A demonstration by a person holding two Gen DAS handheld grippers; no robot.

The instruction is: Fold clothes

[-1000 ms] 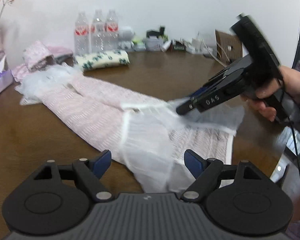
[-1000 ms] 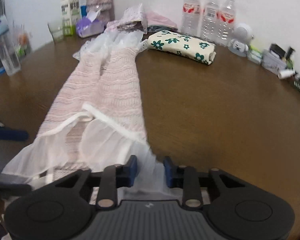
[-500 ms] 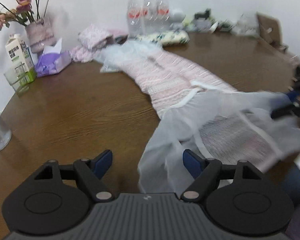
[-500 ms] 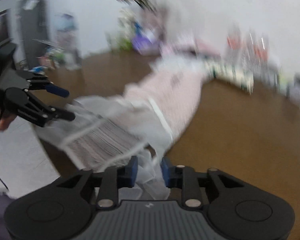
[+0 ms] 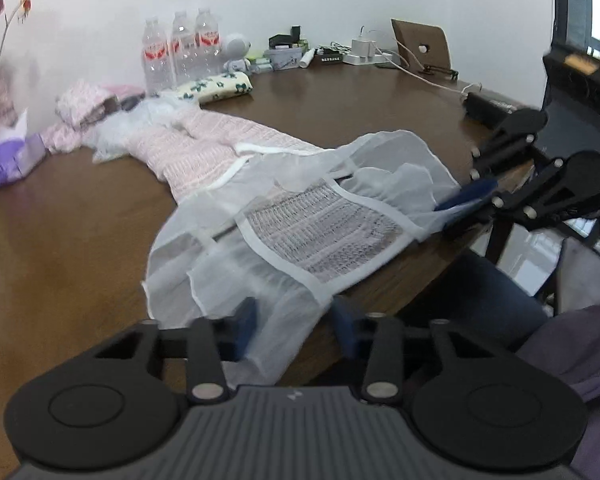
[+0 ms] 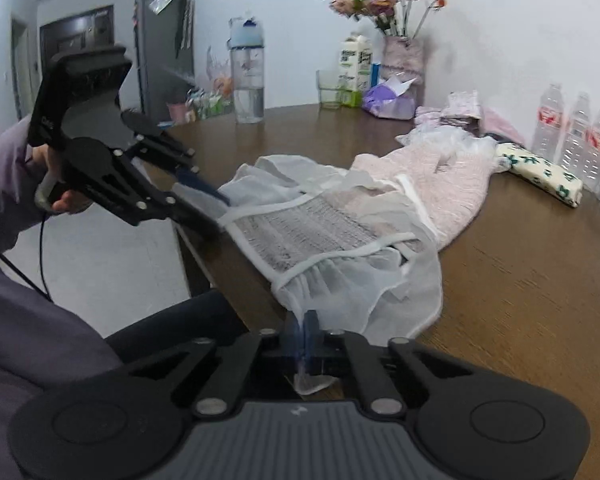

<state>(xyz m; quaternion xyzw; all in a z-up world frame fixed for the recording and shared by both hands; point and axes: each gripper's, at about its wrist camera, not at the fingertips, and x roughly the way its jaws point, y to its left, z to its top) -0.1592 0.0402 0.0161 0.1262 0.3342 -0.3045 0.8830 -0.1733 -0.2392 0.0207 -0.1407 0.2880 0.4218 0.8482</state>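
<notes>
A pink knit dress [image 5: 220,152] [image 6: 440,184] lies lengthwise on the brown table [image 5: 60,240], its sheer white hem [image 5: 300,220] [image 6: 340,280] reaching the near edge. My left gripper [image 5: 294,322] [image 6: 204,202] is at one corner of the hem. Its jaws are closing with the sheer cloth between them, and a gap still shows. My right gripper [image 6: 305,320] [image 5: 460,202] is shut on the other corner, a tuft of cloth poking out behind its pads. The hem is stretched between the two.
Three water bottles [image 5: 180,52], a folded floral cloth [image 5: 216,86] and folded pink clothes [image 5: 84,100] sit beyond the dress. A vase [image 6: 404,56], carton [image 6: 356,60], glass [image 6: 330,88] and tall bottle [image 6: 248,76] line the far side. A dark chair [image 5: 480,300] is below the edge.
The left jaws have narrowed around the sheer hem. The right jaws have gone from slightly apart to shut on it. Both grippers have swung apart along the table edge, spreading the hem.
</notes>
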